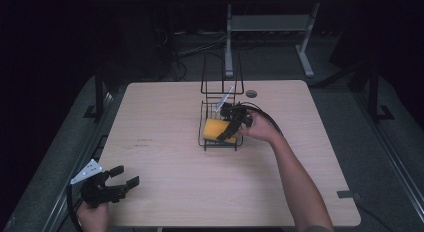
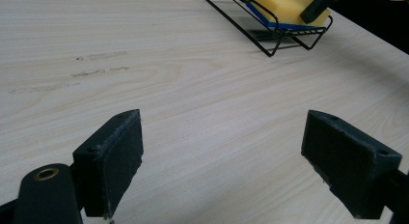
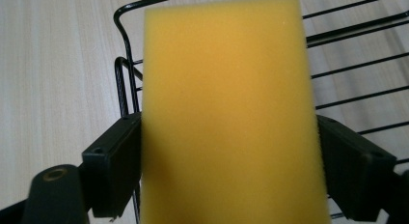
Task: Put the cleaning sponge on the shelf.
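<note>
in the rack (image 1: pixel 204 140): right gripper (image 1: pixel 231 130) clamped on sponge (image 3: pixel 226 113); best kept level, clear of wires; left gripper (image 2: pixel 236 161) released, idle.

Setting: a lab or test room, not a home. My evidence, itemised: one pale wood-grain surface (image 1: pixel 165 192) standing alone on dark grey floor; a second bench with white metal legs (image 1: pixel 305 54) behind it; loose cables (image 1: pixel 192 47) bundled on the floor beneath that bench; black stand posts (image 1: pixel 99 89) flanking my surface on both sides; unlit, dark surroundings beyond the work area.
</note>
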Motion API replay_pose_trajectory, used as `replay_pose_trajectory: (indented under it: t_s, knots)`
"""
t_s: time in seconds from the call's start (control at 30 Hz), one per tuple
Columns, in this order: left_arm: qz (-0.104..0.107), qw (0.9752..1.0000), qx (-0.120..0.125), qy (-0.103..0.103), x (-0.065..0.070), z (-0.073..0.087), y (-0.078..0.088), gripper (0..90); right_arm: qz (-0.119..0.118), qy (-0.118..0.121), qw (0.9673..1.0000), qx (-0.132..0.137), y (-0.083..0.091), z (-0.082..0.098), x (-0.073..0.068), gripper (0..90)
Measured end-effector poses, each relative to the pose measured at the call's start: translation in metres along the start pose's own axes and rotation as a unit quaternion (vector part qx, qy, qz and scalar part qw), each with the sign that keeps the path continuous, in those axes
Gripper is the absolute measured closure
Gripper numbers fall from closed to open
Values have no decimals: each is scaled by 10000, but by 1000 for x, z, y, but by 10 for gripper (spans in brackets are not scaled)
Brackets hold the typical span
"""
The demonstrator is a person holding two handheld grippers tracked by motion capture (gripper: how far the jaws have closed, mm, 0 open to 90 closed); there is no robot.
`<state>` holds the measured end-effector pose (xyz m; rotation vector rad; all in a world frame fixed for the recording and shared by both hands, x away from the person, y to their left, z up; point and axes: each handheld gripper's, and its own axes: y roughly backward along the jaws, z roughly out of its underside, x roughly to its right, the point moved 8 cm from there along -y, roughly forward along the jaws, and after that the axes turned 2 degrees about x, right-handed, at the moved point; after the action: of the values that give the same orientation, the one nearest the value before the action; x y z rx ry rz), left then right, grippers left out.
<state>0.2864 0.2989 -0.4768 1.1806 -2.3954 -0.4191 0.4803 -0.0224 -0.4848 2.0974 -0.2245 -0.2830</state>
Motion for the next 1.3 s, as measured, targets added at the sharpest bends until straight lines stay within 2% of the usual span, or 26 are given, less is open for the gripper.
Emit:
replay_pose_trajectory:
  t_s: [0.17,0.37,0.7,0.73,0.8,1.3]
  knots:
    - [-3,10000,-6,-7,0,0,0,140,17,48,10000,49,2,-2,-1,167]
    - [1,10000,-2,-7,-1,0,1,141,39,45,9997,258,5,-5,0,163]
    - [8,10000,1,-3,0,0,1,140,142,70,9994,323,7,-5,-2,164]
    - [7,10000,0,-8,0,0,1,140,256,23,9986,464,9,-4,-1,167]
    - [8,10000,1,-2,0,0,0,140,183,-51,9983,547,11,-3,-2,166]
    - [13,10000,-2,-2,0,0,-1,141,237,-56,9979,607,20,3,-1,165]
